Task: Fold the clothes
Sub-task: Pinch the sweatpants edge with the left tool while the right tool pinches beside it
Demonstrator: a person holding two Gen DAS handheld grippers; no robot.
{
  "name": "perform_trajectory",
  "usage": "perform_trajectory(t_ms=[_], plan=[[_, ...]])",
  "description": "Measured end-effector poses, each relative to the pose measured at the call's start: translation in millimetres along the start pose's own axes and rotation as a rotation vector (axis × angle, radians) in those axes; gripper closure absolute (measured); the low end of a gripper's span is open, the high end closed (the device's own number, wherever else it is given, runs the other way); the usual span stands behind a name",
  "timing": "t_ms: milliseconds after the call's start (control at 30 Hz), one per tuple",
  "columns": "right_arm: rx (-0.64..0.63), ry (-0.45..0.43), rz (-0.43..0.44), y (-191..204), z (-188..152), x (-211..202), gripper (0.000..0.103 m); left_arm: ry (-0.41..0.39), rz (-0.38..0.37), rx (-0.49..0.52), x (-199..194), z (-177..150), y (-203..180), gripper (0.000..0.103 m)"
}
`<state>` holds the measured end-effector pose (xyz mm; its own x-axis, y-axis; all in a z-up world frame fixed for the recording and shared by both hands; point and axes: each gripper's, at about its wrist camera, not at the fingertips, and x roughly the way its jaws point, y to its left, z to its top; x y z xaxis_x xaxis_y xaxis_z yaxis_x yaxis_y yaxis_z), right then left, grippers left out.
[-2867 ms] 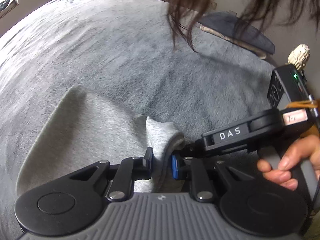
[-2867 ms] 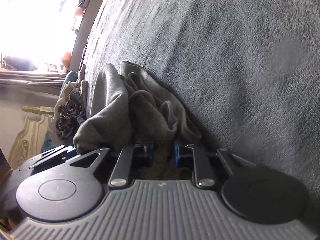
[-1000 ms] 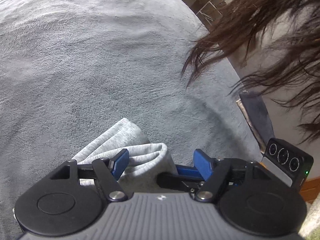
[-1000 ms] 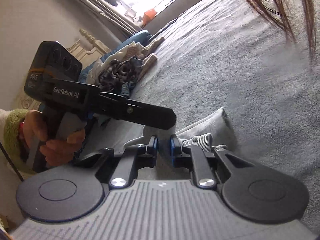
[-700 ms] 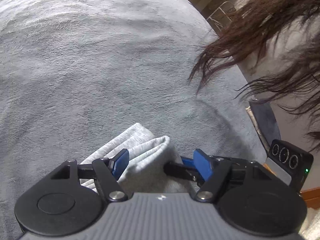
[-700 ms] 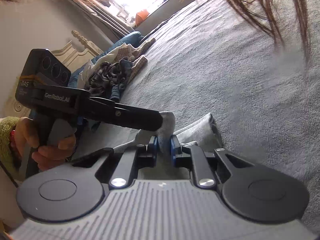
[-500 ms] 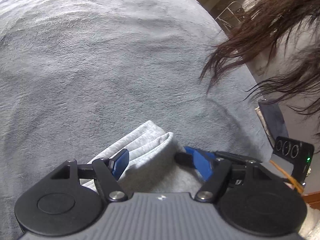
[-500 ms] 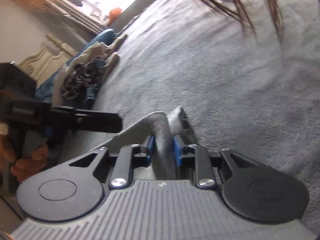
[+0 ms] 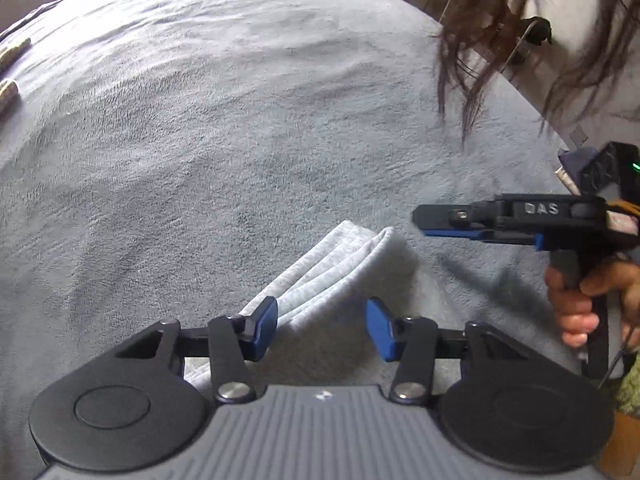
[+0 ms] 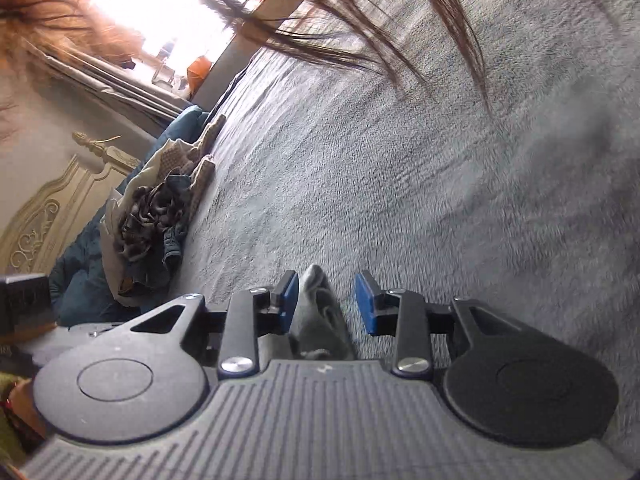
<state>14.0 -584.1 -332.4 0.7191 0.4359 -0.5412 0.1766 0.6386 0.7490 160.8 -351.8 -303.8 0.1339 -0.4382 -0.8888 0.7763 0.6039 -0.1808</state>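
So the light grey sweatshirt-type garment (image 9: 344,280) is lying on the bed (image 9: 200,120), folded into a soft stack with rounded, rolled-looking fold edges, and you can count several layers along its side. It's that heathered jersey knit, matte and a bit fuzzy. The bed cover is a darker grey plush fleece with a short nap that shows brush marks all over. My left tongs (image 9: 322,326) sit right over the near end of the folded piece with the cloth between the blue pads; the jaws are closing in but the pads aren't pressing on anything yet, so they stand apart. My right tongs (image 10: 326,304) are also apart, with a bunched ridge of the same grey fabric standing up between the pads, not pinched as far as I can see. In the left view they float off to the right above the bed, well clear of the garment, my hand (image 9: 580,300) wrapped round the handle. Toward the headboard edge of the bed there's a jumbled pile of other clothes (image 10: 156,216), patterned and denim-ish. Compared with a second ago: the right tongs were nearly shut on the fabric and have let go, and the left ones were wider. My hair (image 9: 500,40) dangles into both views.
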Motion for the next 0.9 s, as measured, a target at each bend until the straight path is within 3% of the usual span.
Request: perform_trajectory(t_ms=[67,200,267,333,467,600,700,900], plan=[[0.019,0.057,0.032,-4,10,11,0.072,-0.011,-0.019,0.017,2,0,-2,0.052],[0.077,0.199,0.084,-9,25,39,0.072,-0.024,-0.103,0.072,16,8,1,0.038],[0.088,0.253,0.095,-8,29,53,0.072,-0.018,-0.147,0.078,26,12,4,0.038],[0.096,0.292,0.094,-7,32,64,0.072,-0.006,-0.19,0.051,36,14,10,0.042],[0.112,0.363,0.103,-4,31,82,0.072,-0.017,-0.23,-0.001,38,9,18,0.063],[0.024,0.364,0.076,9,27,87,0.093,-0.063,-0.214,0.032,29,5,19,0.081],[0.005,0.34,0.086,15,24,81,0.094,-0.067,-0.215,0.019,27,4,22,0.084],[0.084,0.277,0.087,1,9,66,0.095,-0.066,-0.206,0.009,29,4,27,0.084]])
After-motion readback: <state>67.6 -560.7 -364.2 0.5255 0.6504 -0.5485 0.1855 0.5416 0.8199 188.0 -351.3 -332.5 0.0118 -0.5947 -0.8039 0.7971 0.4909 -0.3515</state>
